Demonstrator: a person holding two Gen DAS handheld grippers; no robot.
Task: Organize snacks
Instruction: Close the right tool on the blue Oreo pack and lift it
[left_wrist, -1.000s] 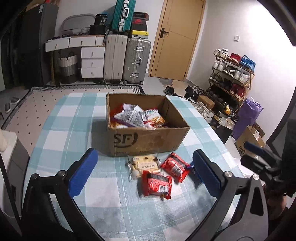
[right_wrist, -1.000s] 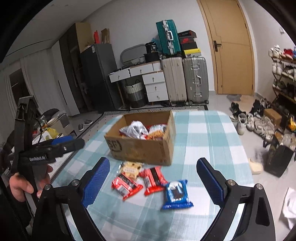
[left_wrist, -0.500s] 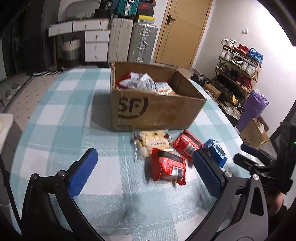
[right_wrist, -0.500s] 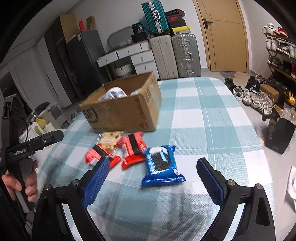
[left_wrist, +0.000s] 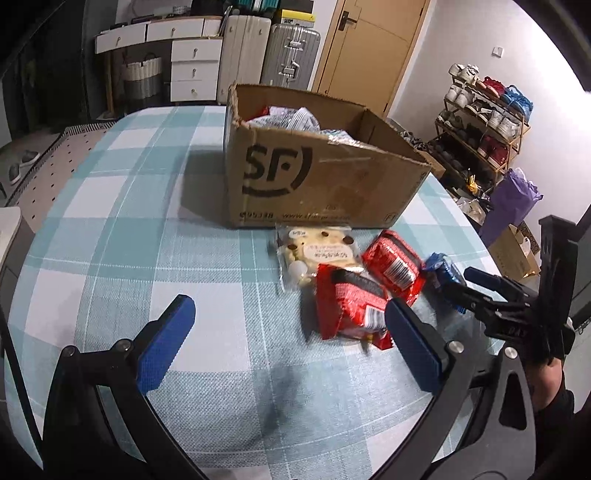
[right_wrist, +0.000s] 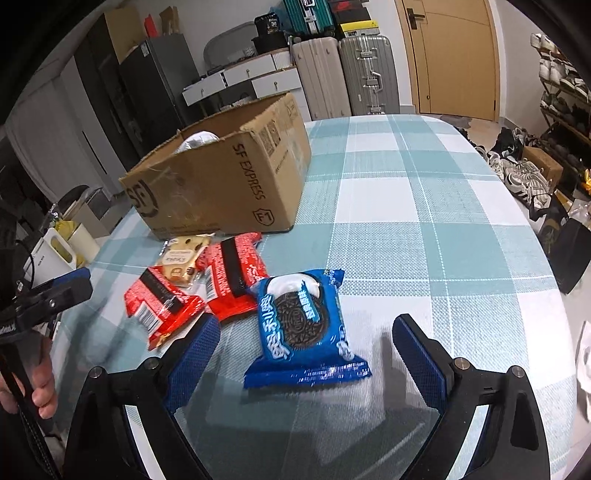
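I have lowered both grippers toward the table; my right gripper (right_wrist: 306, 350), wide open and empty, now straddles the blue cookie pack (right_wrist: 304, 326). My left gripper (left_wrist: 288, 332), equally open and empty, has the near red pack (left_wrist: 349, 306) at its 1 o'clock, the cardboard box (left_wrist: 314, 177) at 12. Grasping comes next.

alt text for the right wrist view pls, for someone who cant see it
The open right gripper hangs low over a blue cookie packet lying flat on a checked tablecloth. Left of it lie two red snack packets and a beige biscuit pack, in front of an open cardboard box; the left gripper shows at the left edge.
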